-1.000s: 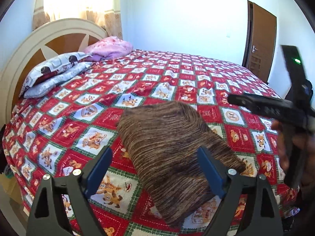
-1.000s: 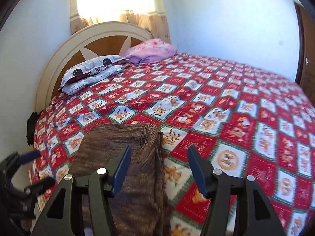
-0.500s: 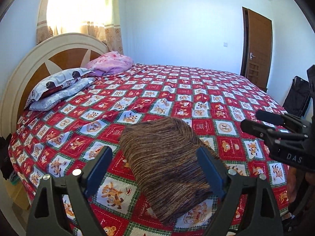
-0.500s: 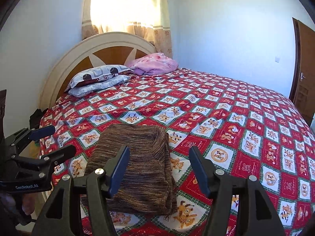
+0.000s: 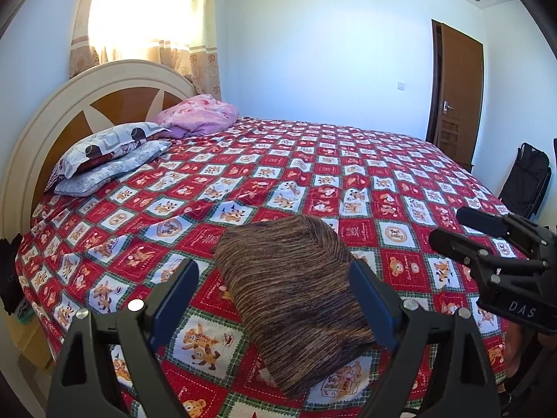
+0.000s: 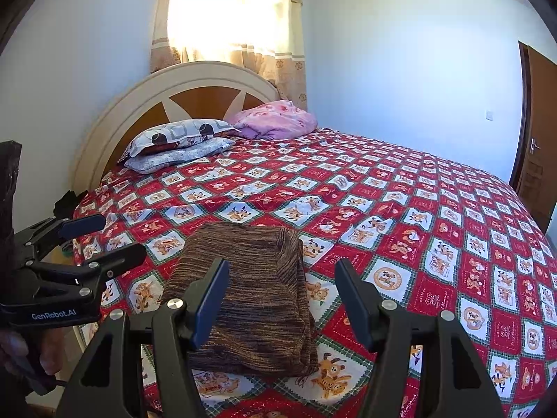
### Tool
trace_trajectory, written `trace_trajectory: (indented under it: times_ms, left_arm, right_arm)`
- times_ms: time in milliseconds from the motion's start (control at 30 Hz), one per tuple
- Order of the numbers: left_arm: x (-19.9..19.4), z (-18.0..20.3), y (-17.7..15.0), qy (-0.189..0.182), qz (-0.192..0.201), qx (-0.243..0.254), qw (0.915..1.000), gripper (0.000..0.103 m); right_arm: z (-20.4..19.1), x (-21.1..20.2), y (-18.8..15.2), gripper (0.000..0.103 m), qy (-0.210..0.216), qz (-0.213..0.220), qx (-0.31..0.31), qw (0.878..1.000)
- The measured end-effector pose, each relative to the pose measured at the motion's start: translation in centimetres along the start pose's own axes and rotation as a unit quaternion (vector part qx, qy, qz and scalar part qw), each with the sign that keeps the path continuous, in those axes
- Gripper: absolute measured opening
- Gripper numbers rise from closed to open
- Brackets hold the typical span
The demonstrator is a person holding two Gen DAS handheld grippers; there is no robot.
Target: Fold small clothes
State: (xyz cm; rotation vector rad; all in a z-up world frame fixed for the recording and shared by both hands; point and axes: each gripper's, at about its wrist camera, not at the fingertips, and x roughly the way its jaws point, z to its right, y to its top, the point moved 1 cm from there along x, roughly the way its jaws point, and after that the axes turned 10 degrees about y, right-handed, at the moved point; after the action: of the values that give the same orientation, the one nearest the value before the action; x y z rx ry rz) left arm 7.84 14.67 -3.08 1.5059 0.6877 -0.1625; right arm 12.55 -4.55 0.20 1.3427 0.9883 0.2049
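**Both tools pulled back from the folded garment**

I am holding my left tool (image 5: 275,289) spread wide with nothing pinched between its blue pads, and I am holding my right tool (image 6: 282,296) spread too, less widely, its pads also gripping nothing. A second ago both tools were sitting low and close over the cloth, with the right one crossing the left camera's view as a dark blur; now I am holding them higher and further back, so more of the wall, the curtain (image 6: 229,28) and the door (image 5: 456,94) is showing. In the left wrist view the right tool (image 5: 452,231) is now hanging at the right edge, sharp enough for white letters reading "DAS" to be showing on its body. In the right wrist view the left tool (image 6: 104,240) is sitting at the left edge, with "GenRobot.AI" reading on its side and my hand (image 6: 21,351) wrapping the handle below.

The brown striped garment (image 5: 296,296) is lying folded into a compact rectangle on the bed (image 5: 348,160), near the closest edge, just beyond the pads and touching neither tool. It is lying on a red patchwork bedspread showing cartoon bears; the small writing in its squares is too fine to read. Two patterned pillows (image 6: 181,139) and a pink bundle (image 6: 278,118) are resting against the headboard (image 6: 156,94).
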Motion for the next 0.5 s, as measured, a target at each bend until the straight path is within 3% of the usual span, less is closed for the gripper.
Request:
trace_trajectory:
  times_ms: [500]
  left_arm:
    - [-0.17, 0.09, 0.13, 0.001, 0.001, -0.002, 1.0000, 0.091]
  right_arm:
    - [-0.29, -0.55, 0.14, 0.065, 0.003, 0.002, -0.005, 1.000]
